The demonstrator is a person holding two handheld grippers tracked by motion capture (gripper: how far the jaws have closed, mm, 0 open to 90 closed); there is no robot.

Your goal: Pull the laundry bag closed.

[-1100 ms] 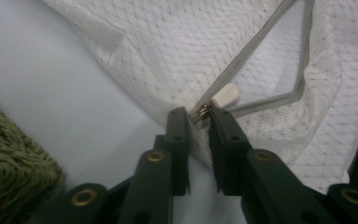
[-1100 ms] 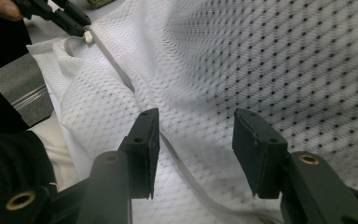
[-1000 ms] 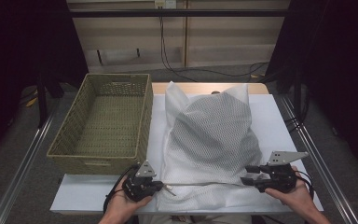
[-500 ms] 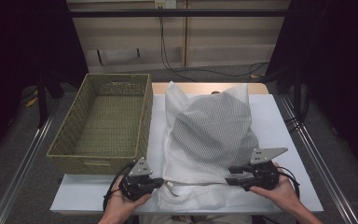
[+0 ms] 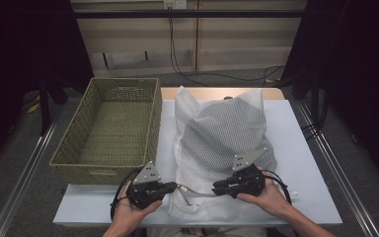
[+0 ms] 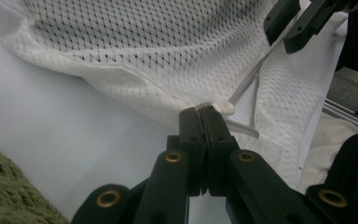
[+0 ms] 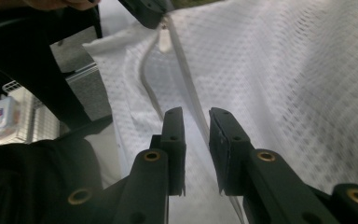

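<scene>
A white mesh laundry bag (image 5: 224, 138) lies bulging on the white table (image 5: 301, 148). Its zipper (image 7: 186, 93) runs along the near edge. My left gripper (image 5: 175, 186) sits at the bag's near left corner, shut on the white zipper pull (image 6: 223, 108), with its jaws (image 6: 200, 112) pressed together. My right gripper (image 5: 216, 186) rests on the bag's near edge, a short way right of the left one. Its jaws (image 7: 196, 114) have just been closing. A narrow gap still shows between them, and the zipper strip passes through it without being pinched.
An empty woven basket (image 5: 111, 123) stands at the left, beside the bag. Metal rails (image 5: 343, 177) run along both sides of the table. Bare table shows right of the bag. The person's hands (image 5: 269, 197) come in at the near edge.
My right gripper has slid left along the bag's near edge toward the left gripper, and its jaws have narrowed. The left gripper has stayed at the zipper pull.
</scene>
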